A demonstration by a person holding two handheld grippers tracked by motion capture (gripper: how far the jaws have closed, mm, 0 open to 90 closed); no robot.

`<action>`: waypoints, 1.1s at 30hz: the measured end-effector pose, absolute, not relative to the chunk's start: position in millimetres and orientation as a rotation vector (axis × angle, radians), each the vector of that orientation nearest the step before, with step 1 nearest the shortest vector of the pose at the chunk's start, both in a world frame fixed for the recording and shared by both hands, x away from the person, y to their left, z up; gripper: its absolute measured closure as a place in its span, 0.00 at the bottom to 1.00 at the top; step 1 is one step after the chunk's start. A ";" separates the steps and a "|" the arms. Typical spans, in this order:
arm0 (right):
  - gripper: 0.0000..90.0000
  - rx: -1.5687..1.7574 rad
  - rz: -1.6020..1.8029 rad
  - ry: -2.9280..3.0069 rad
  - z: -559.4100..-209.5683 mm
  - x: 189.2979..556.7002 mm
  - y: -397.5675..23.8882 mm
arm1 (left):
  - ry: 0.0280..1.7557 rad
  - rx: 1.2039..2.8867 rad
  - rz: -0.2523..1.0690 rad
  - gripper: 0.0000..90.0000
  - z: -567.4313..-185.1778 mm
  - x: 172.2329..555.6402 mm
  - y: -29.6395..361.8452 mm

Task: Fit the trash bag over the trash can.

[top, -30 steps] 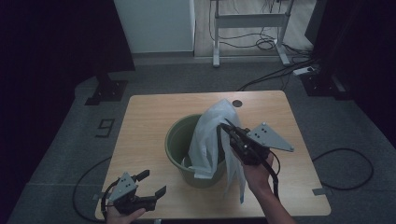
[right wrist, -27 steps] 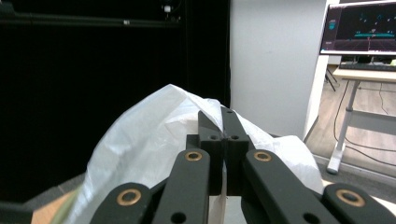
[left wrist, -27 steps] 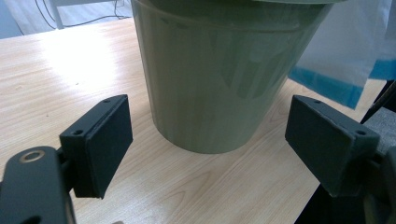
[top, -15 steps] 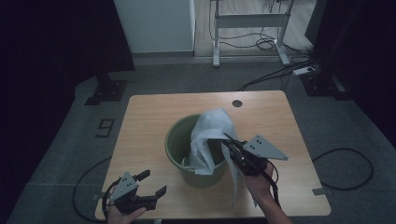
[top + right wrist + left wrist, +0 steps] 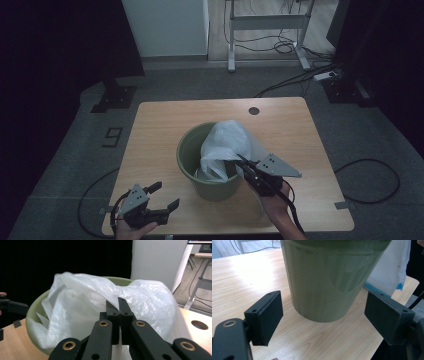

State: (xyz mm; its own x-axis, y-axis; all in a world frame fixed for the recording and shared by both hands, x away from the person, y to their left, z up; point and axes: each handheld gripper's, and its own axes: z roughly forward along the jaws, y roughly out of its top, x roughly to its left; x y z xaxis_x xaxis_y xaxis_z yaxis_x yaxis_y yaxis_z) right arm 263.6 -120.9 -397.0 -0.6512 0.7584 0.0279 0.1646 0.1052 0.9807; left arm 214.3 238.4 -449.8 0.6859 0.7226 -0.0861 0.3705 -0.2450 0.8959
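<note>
A green bucket [image 5: 215, 189] stands in the middle of the wooden table [image 5: 165, 120]. A white plastic bag [image 5: 227, 142] billows out of its mouth and drapes over the near right rim. My right gripper [image 5: 240, 161] is at that rim, shut on a fold of the bag. In the right gripper view the closed jaws [image 5: 117, 301] pinch the film of the bag [image 5: 82, 307] above the bucket's rim [image 5: 33, 310]. My left gripper [image 5: 166, 195] is open near the front left edge. Its pads stand wide and empty, facing the bucket's wall [image 5: 324, 277], with the bag [image 5: 389, 270] hanging behind.
A round cable hole [image 5: 254, 111] sits in the table's far right part. On the floor behind the table stands a white desk frame [image 5: 265, 22] with cables around it. A black cable [image 5: 370, 170] loops on the floor at the right.
My right gripper has come down with the bag, which has sunk lower into the bucket. The left gripper has stayed where it was.
</note>
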 end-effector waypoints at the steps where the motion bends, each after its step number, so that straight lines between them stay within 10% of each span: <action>1: 0.99 0.894 1.581 1.898 -397.0 263.3 -120.4 | 0.860 1.859 0.424 0.16 -450.2 214.5 238.9; 10: 0.98 0.890 1.604 1.952 -402.3 260.3 -116.8 | 0.863 1.858 0.422 0.16 -451.1 215.1 239.8; 18: 0.56 0.871 1.695 1.869 -404.2 251.9 -124.1 | 0.871 1.861 0.418 0.16 -454.0 216.8 240.3; 33: 0.34 0.927 1.706 1.749 -416.6 222.2 -154.2 | 0.882 1.856 0.413 0.16 -456.5 218.1 242.0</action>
State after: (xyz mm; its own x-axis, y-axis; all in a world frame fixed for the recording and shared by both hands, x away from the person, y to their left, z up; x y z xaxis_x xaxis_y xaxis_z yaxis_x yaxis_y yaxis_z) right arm 222.2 -154.2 -416.6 -0.6288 0.7718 0.0940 0.1132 -0.0287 0.9932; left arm 218.1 242.0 -456.5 0.6760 0.7299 -0.1016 0.3887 -0.2360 0.8906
